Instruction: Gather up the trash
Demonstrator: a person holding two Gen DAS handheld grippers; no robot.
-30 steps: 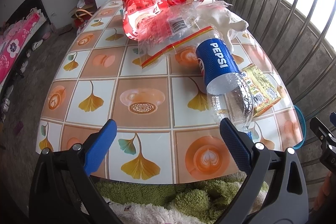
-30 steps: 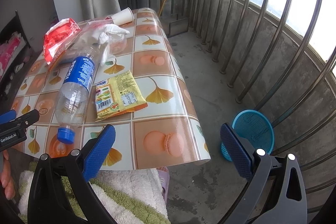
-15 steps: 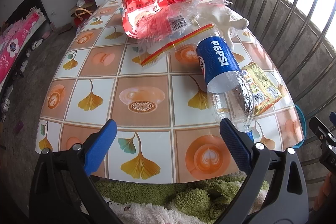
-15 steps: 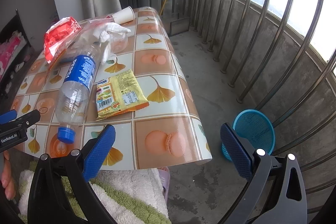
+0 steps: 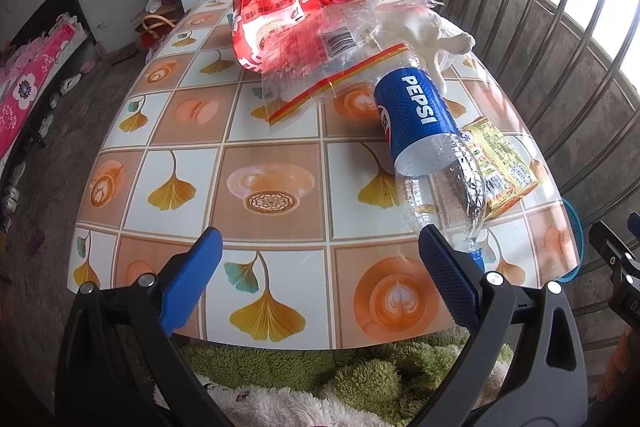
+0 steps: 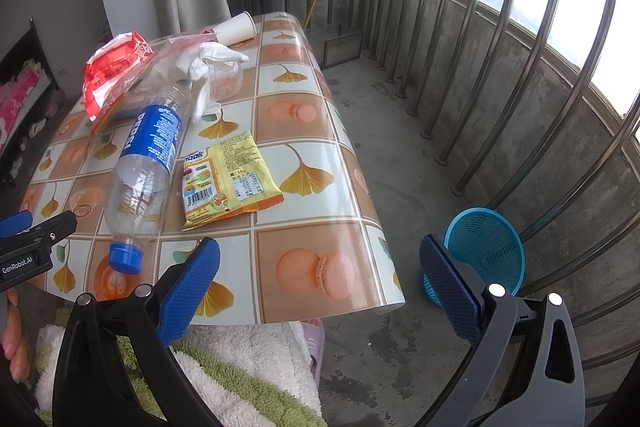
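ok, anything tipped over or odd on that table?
Yes: the Pepsi bottle lies on its side, cap toward the near edge, beside a flat yellow snack wrapper. A paper cup is tipped over at the far end. No spill visible.

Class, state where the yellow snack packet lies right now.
In the right wrist view the yellow snack packet lies flat on the table, just right of the Pepsi bottle, near the table's near edge.
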